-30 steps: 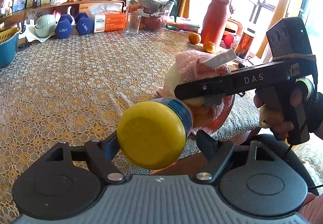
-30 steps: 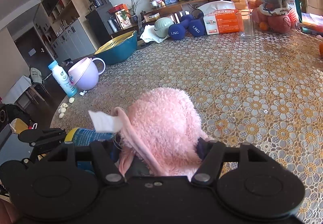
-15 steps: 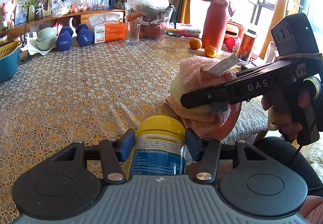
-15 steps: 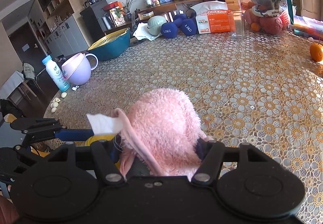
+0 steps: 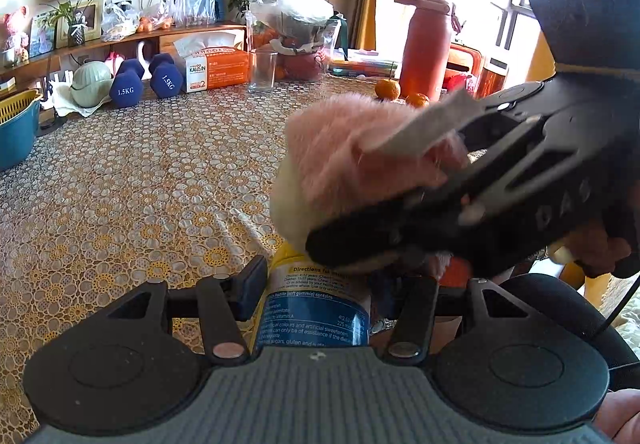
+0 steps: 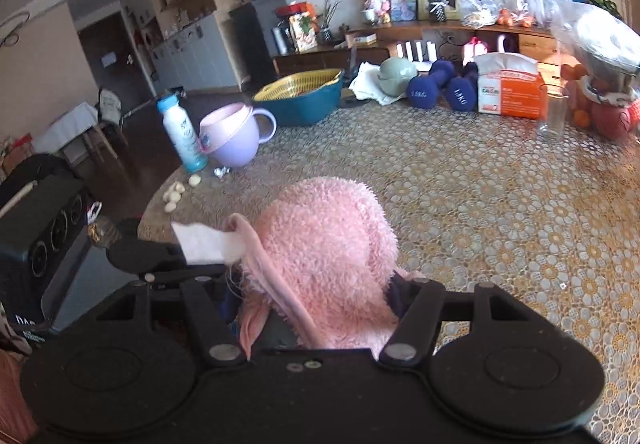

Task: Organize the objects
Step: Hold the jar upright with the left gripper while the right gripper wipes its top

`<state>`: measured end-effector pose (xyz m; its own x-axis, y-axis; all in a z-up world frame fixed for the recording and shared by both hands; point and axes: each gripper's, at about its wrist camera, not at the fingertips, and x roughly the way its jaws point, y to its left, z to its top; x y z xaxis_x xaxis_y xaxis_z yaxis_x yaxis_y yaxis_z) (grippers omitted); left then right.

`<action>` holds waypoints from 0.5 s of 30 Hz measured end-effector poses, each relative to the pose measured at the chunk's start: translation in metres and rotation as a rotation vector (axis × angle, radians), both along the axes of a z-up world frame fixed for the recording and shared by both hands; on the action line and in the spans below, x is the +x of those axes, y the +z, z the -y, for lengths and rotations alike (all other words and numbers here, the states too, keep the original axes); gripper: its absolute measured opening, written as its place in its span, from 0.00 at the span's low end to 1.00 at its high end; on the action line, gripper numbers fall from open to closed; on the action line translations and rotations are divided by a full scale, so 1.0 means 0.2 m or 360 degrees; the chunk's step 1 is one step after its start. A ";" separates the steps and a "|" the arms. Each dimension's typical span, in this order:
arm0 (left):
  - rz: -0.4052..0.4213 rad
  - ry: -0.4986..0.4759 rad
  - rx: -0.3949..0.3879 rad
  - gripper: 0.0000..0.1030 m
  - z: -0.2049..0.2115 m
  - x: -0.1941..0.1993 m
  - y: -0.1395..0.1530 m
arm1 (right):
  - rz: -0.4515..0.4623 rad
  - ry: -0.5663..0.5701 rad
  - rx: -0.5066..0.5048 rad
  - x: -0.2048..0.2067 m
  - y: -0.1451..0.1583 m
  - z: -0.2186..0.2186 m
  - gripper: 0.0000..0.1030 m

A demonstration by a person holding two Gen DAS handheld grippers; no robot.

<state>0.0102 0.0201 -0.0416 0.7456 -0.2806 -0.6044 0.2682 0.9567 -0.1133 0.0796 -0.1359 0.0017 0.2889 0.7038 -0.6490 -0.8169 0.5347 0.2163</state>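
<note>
My left gripper (image 5: 318, 292) is shut on a bottle (image 5: 316, 308) with a yellow cap and a blue label, held upright near the table's front edge. A pink fluffy plush piece (image 6: 328, 240) with a white tag (image 6: 204, 244) is clamped in my right gripper (image 6: 316, 292). In the left wrist view that plush (image 5: 352, 159) hangs just above the bottle and hides its cap, with the right gripper's black body (image 5: 500, 183) behind it. A hand holds its handle at the right edge.
The lace-covered table (image 5: 120, 183) carries blue dumbbells (image 5: 126, 85), an orange tissue box (image 5: 216, 67), a glass (image 5: 262, 69), a red flask (image 5: 424, 47) and oranges (image 5: 387, 88) at the back. At the left edge stand a teal basin (image 6: 304, 99), a purple cup (image 6: 236, 137) and a white bottle (image 6: 182, 131).
The bottle lay cap-first between open left jaws; now it stands upright, clamped. The right gripper with the pink plush has risen and moved in over the bottle.
</note>
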 end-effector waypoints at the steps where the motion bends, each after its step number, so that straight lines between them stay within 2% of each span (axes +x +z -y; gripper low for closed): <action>1: 0.0003 -0.0004 0.0005 0.54 0.00 0.00 0.00 | 0.0021 0.0024 -0.0061 -0.01 -0.02 -0.03 0.63; 6: -0.0004 0.0001 -0.0020 0.54 -0.03 -0.04 0.01 | 0.0032 -0.0024 -0.0113 0.01 -0.07 -0.04 0.63; 8: -0.0004 -0.0004 -0.0037 0.62 -0.05 -0.06 0.01 | 0.0012 -0.0047 -0.0099 0.03 -0.08 -0.03 0.63; 9: -0.0005 0.0001 -0.0037 0.71 -0.05 -0.07 0.01 | 0.0011 -0.0059 -0.0095 0.04 -0.08 -0.02 0.63; 10: -0.0004 0.0001 -0.0036 0.75 -0.06 -0.09 0.00 | 0.0010 -0.0071 -0.0091 0.04 -0.08 -0.01 0.63; 15: -0.0054 0.0006 0.0011 0.76 -0.06 -0.11 -0.06 | -0.0014 -0.0131 -0.0065 0.07 -0.10 0.03 0.64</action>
<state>-0.0118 0.0331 -0.0533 0.7257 -0.2735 -0.6314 0.2604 0.9585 -0.1159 0.0936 -0.1421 -0.0175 0.3389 0.6511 -0.6791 -0.7681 0.6084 0.1999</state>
